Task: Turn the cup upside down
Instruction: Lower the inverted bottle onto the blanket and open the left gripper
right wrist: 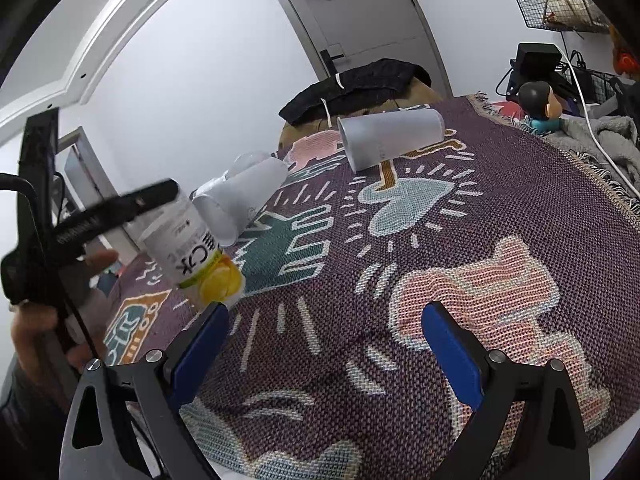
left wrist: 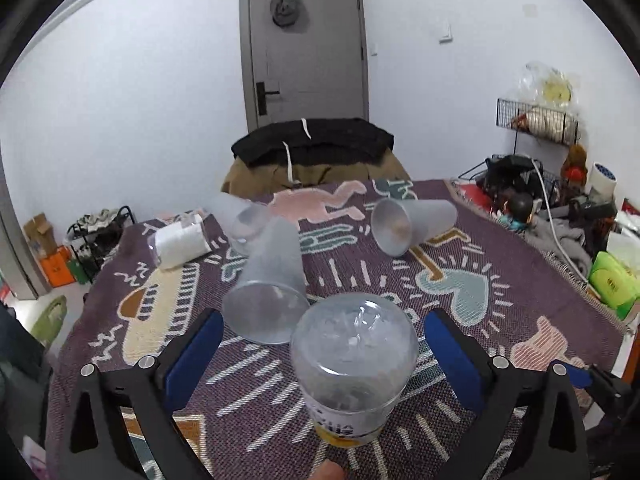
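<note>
A clear cup with a white and yellow label (left wrist: pixel 352 364) is upside down and tilted, its yellow end on the patterned cloth (left wrist: pixel 500 272). My left gripper (left wrist: pixel 324 318) is open around it, and neither blue pad touches it. The right wrist view shows this cup (right wrist: pixel 188 240) at the left with a black finger of the left gripper blurred across it. Three frosted cups lie on their sides: one mouth toward me (left wrist: pixel 272 288), one behind it (left wrist: pixel 240 216), one at the right (left wrist: pixel 412 224). My right gripper (right wrist: pixel 328 332) hangs open over the cloth (right wrist: pixel 460 220), holding nothing.
A clear cup stuffed with white tissue (left wrist: pixel 180 240) lies at the left. Clothes are draped over a chair (left wrist: pixel 312 144) at the far edge. Clutter lines the right side: a green pack (left wrist: pixel 612 280), a figurine (right wrist: pixel 540 104), cables and wire racks. A hand (right wrist: pixel 32 320) holds the left gripper.
</note>
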`<state>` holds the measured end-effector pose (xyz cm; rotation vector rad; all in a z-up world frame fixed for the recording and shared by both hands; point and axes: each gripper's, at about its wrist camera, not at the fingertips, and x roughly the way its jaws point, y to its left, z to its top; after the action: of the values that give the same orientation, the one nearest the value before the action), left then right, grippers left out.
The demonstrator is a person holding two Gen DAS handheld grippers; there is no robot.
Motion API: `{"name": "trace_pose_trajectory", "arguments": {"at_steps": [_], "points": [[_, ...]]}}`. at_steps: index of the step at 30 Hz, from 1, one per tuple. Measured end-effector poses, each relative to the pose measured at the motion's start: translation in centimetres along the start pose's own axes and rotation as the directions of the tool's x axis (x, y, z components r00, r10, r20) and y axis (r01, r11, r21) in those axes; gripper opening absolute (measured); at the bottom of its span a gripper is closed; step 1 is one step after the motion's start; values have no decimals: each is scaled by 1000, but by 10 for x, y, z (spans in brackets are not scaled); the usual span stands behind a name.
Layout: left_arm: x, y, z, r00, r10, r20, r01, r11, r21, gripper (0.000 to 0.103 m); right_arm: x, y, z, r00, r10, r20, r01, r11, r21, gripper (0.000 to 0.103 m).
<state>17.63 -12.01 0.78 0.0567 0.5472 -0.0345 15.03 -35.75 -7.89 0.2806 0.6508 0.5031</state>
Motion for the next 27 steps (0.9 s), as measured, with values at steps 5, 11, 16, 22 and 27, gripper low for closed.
{"name": "trace_pose_trajectory", "arguments": {"at_steps": [5,11,16,22,27], "points": [[-21,6,-1,1000,0,25,0,1000,23,101,-5,10,4,1000,-1,4,1,1000,-22,98],[-38,20,-5,999,2,47,-3,1000,19,103,-8,19,9,1000,-16,-2,16,999,-37,98],[-54,36,-11,997,1,72,0,1000,-5,103,-15,25,16,999,-32,12,33,999,-40,103],[-72,54,-17,995,8,102,-6,1000,-20,103,-22,34,22,999,-34,19,35,998,-54,103],[-88,72,-23,992,30,124,-24,998,-54,103,-25,47,25,1000,-24,10,25,996,-87,103]]}}
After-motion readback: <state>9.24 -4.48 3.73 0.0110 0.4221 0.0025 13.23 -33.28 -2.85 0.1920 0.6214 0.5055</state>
